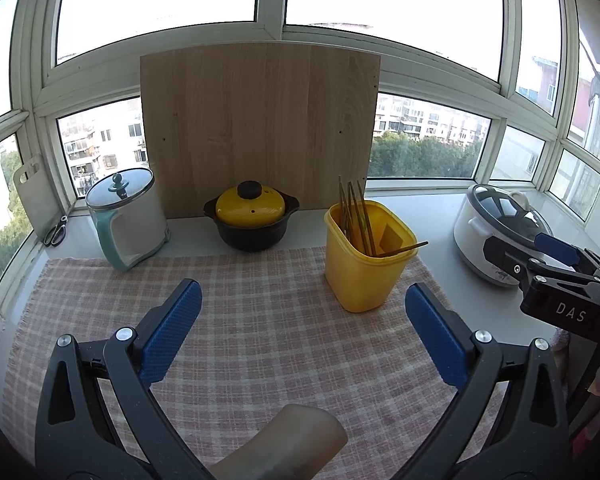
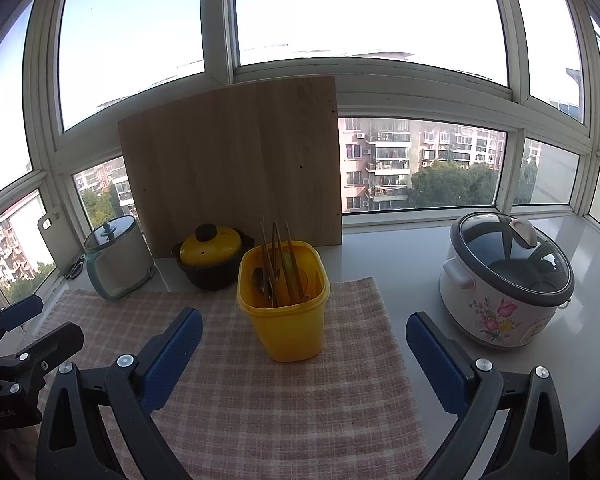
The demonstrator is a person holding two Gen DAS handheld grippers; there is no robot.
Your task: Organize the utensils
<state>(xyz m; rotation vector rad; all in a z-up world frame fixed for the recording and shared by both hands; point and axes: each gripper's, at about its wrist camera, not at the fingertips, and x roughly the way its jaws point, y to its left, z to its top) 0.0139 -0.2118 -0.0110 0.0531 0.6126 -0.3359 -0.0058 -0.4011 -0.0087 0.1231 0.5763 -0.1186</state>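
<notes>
wooden chopsticks stand upright in a yellow plastic tub on the pink checked cloth. left of it sit a glass-lidded white jar and a yellow-lidded black clay pot; right, a floral white rice cooker. left gripper and right gripper hover empty, jaws wide apart.

A utensil tub stands on the back right part of a cloth mat spread over a windowsill counter, with chopsticks and a spoon upright inside it. Behind the mat's back edge sits a lidded clay pot, a wooden board leaning against the window behind it. A lidded jar occupies the mat's back left corner, scissors and a small cutting board further left. A rice cooker stands off the mat, to its right.
</notes>
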